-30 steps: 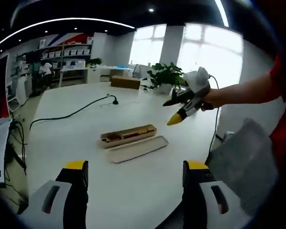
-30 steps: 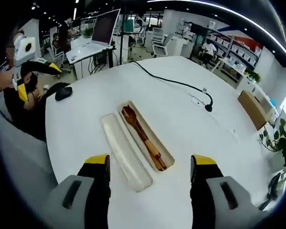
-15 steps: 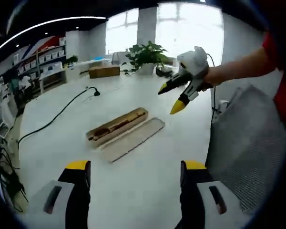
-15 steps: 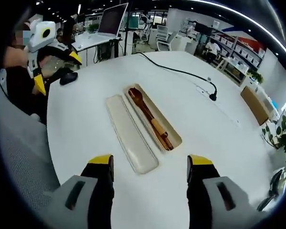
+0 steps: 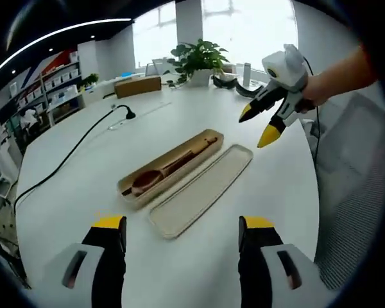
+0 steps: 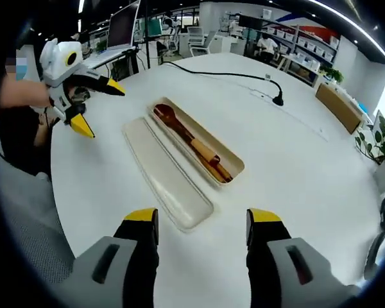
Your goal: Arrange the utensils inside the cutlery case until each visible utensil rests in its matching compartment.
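I see the cutlery case [image 5: 171,169] lying open on the white table [image 5: 70,186], with the wooden utensils [image 6: 191,143] resting inside it. Its lid [image 5: 202,191] lies flat just beside the case, along its long side. My left gripper [image 5: 179,232] hangs above the table short of the lid, jaws wide apart and holding nothing. My right gripper [image 6: 201,224] is likewise short of the lid, jaws spread and empty. A black cable [image 6: 228,75] runs across the table beyond the case.
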{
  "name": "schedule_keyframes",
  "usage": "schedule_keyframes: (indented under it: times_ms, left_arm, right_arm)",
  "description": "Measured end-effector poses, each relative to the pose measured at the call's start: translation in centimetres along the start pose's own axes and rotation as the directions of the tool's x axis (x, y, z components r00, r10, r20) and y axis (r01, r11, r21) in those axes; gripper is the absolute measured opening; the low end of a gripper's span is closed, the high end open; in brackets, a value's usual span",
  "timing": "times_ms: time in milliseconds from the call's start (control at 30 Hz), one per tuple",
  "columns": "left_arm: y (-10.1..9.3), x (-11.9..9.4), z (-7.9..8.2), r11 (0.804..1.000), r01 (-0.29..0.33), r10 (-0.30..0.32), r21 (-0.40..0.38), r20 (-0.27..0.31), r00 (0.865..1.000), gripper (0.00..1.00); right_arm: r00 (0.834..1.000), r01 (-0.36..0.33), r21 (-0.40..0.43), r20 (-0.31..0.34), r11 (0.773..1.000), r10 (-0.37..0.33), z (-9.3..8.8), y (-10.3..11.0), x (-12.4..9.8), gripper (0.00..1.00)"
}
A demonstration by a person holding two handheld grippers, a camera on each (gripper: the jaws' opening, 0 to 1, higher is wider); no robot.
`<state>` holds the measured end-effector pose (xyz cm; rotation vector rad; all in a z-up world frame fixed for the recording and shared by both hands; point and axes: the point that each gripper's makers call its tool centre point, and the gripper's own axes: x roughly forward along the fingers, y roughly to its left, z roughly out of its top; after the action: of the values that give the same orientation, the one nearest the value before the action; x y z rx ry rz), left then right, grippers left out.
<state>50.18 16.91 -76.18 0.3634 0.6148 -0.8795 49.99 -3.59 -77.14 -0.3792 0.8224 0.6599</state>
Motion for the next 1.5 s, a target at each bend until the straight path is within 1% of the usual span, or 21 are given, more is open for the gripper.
schedule_keyframes:
  times_ms: [133, 167, 200, 233, 333, 400, 467, 533, 567, 600, 667, 867, 933, 967, 1000, 1067, 1133, 1267, 1333, 1367, 1500]
  left_arm:
    - [0.1, 0.7, 0.0, 1.000, 0.018, -0.018, 0.024, -0.017, 1.000, 0.69]
    - [0.1, 0.9, -0.1, 0.999, 0.032, -0.032, 0.022, -0.022, 0.999, 0.66]
    - [-0.5, 1.1, -0.9, 0.997, 0.079, -0.078, 0.010, -0.082, 0.994, 0.62]
    - [-0.4, 1.2, -1.1, 0.996, 0.086, -0.084, 0.013, -0.105, 0.991, 0.60]
    - [0.0, 1.5, -0.2, 0.996, 0.082, -0.079, 0.047, -0.073, 0.994, 0.67]
    - [0.3, 1.9, 0.0, 0.996, 0.079, -0.077, 0.031, -0.066, 0.995, 0.70]
    - [0.2, 2.5, -0.5, 0.996, 0.089, -0.088, 0.014, -0.081, 0.993, 0.66]
    - [-0.2, 3.0, -1.4, 0.993, 0.113, -0.114, -0.016, -0.102, 0.988, 0.56]
    - [0.1, 3.4, -2.0, 0.995, 0.099, -0.100, -0.007, -0.116, 0.988, 0.55]
    - [0.5, 3.6, -2.4, 0.997, 0.080, -0.079, 0.003, -0.135, 0.988, 0.58]
    - [1.0, 3.8, -2.4, 0.998, 0.058, -0.056, 0.008, -0.123, 0.991, 0.65]
    - [1.2, 4.3, -2.4, 0.998, 0.059, -0.057, 0.016, -0.119, 0.991, 0.68]
    - [0.6, 4.7, -2.7, 0.995, 0.096, -0.097, -0.020, -0.131, 0.987, 0.66]
    - [0.6, 4.6, -2.5, 0.994, 0.107, -0.102, 0.034, -0.128, 0.986, 0.67]
    - [0.6, 4.8, -2.4, 0.997, 0.082, -0.082, -0.003, -0.123, 0.989, 0.66]
    - [0.6, 5.1, -2.3, 0.997, 0.067, -0.069, -0.026, -0.115, 0.991, 0.65]
    - [0.5, 5.3, -2.2, 0.997, 0.073, -0.072, 0.005, -0.116, 0.991, 0.62]
    - [0.3, 5.2, -2.2, 0.998, 0.060, -0.060, -0.009, -0.118, 0.991, 0.54]
    - [0.1, 5.1, -2.4, 0.997, 0.081, -0.078, 0.017, -0.123, 0.989, 0.53]
    - [0.1, 5.0, -2.4, 0.997, 0.071, -0.070, 0.006, -0.122, 0.990, 0.53]
    - [-0.7, 4.1, -3.1, 0.995, 0.094, -0.088, 0.040, -0.148, 0.985, 0.50]
  right_arm:
    - [1.000, -0.016, -0.021, -0.004, 1.000, 0.016, -0.2, 0.3, 0.6, 0.54]
    - [1.000, -0.021, -0.027, -0.007, 0.999, 0.021, -0.3, 0.4, 0.7, 0.54]
    - [0.999, -0.032, -0.022, -0.007, 0.999, 0.032, -0.5, 0.6, 1.0, 0.55]
    - [0.999, -0.043, -0.033, -0.007, 0.999, 0.043, -0.6, 0.9, 1.2, 0.56]
    - [0.999, -0.045, -0.063, -0.013, 0.997, 0.045, -0.9, 1.3, 1.4, 0.54]
    - [0.999, -0.047, -0.066, -0.016, 0.997, 0.046, -1.2, 1.4, 1.7, 0.53]
    - [0.999, -0.050, -0.063, -0.024, 0.997, 0.048, -1.4, 1.6, 1.9, 0.53]
    - [0.998, -0.059, -0.056, -0.026, 0.997, 0.058, -1.6, 1.8, 2.2, 0.51]
    - [0.998, -0.061, -0.053, -0.032, 0.997, 0.059, -1.7, 1.8, 2.4, 0.51]
    - [0.998, -0.059, -0.059, -0.042, 0.997, 0.056, -2.0, 1.6, 2.6, 0.50]
    - [0.998, -0.052, -0.058, -0.042, 0.997, 0.050, -2.0, 1.4, 2.7, 0.49]
    - [0.997, -0.067, -0.030, -0.026, 0.997, 0.067, -1.8, 1.0, 2.8, 0.50]
    - [0.993, -0.113, 0.008, -0.033, 0.994, 0.113, -2.0, 1.6, 3.0, 0.48]
    - [0.993, -0.111, 0.007, -0.043, 0.994, 0.111, -2.2, 1.5, 3.1, 0.47]
    - [0.993, -0.106, -0.003, -0.044, 0.994, 0.105, -2.3, 1.5, 3.1, 0.46]
    - [0.994, -0.098, -0.009, -0.044, 0.995, 0.098, -2.4, 1.4, 3.2, 0.46]
    - [0.994, -0.100, -0.001, -0.044, 0.995, 0.100, -2.4, 1.5, 3.4, 0.46]
    - [0.992, -0.110, -0.048, -0.064, 0.993, 0.107, -2.5, 1.7, 3.9, 0.49]
    - [0.991, -0.127, -0.066, -0.050, 0.990, 0.124, -1.9, 1.6, 3.8, 0.45]
    - [0.986, -0.149, -0.099, -0.085, 0.984, 0.141, -2.2, 1.8, 3.6, 0.44]
    - [0.982, -0.163, -0.115, -0.114, 0.980, 0.150, -2.5, 2.4, 3.3, 0.44]
